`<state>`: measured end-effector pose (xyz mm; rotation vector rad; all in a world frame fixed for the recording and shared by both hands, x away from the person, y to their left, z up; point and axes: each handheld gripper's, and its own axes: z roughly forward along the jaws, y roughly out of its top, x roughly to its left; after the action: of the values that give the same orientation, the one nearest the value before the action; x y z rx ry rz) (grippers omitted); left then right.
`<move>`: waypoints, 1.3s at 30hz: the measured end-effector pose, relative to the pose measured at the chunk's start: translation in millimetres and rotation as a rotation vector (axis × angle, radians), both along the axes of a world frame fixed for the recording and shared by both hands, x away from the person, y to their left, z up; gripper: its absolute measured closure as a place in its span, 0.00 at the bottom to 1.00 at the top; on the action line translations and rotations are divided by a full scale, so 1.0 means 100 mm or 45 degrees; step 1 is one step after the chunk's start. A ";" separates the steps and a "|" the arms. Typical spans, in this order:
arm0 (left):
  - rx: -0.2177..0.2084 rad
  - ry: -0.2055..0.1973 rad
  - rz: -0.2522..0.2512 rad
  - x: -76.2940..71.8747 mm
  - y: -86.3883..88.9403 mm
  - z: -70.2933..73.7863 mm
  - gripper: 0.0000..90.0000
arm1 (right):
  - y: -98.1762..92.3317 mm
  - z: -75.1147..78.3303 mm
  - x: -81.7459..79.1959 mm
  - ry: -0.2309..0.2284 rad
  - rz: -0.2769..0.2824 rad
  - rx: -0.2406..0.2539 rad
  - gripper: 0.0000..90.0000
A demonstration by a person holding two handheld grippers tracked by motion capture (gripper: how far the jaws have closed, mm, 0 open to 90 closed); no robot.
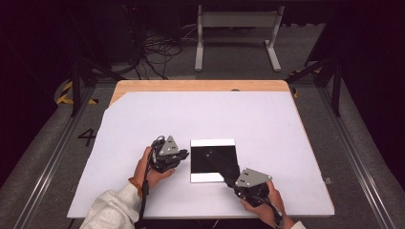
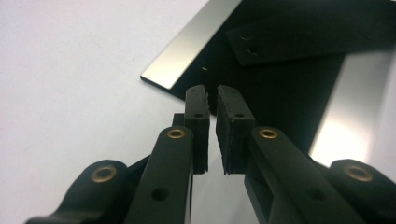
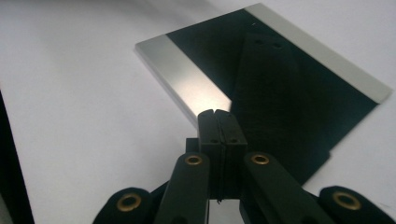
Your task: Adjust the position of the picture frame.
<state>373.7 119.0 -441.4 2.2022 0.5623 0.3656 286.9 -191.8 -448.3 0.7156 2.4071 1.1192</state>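
Step judged: mirror-like black plate (image 1: pixel 213 160) with pale strips along two edges to be gripped at edge; plate lies flat on white table sheet (image 1: pixel 143 119), between both grippers. Edge should be approached low and level, near side pinched squarely. Left gripper (image 2: pixel 211 95) just beside plate's left edge, jaws slightly parted, nothing held. Right gripper (image 3: pixel 218 114) at plate's near corner, jaws pressed together, nothing seen between them

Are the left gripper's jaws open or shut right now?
Open, just barely. In the left gripper view the left gripper shows a narrow gap between its pads, nothing in it, at the edge of the black plate.
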 end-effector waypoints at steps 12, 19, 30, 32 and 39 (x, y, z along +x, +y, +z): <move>-0.045 -0.079 0.020 -0.38 0.51 0.07 0.86 | -0.38 0.08 0.13 0.005 -0.114 0.049 1.00; -0.042 -0.042 0.033 -0.51 0.70 -0.02 0.85 | -0.55 0.08 0.21 0.038 -0.172 0.052 1.00; -0.019 -0.048 0.049 -0.69 0.90 -0.06 0.80 | -0.62 0.11 0.23 0.091 -0.163 0.004 1.00; -0.032 -0.040 0.054 -0.71 0.94 -0.06 0.79 | -0.62 0.11 0.22 0.098 -0.160 0.000 1.00; -0.047 -0.017 0.075 -0.81 1.06 -0.10 0.77 | -0.64 0.09 0.18 0.135 -0.146 0.002 1.00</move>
<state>293.1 225.2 -451.4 2.1496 0.6235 0.3971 305.2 -256.2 -439.1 0.9226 2.4172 1.0618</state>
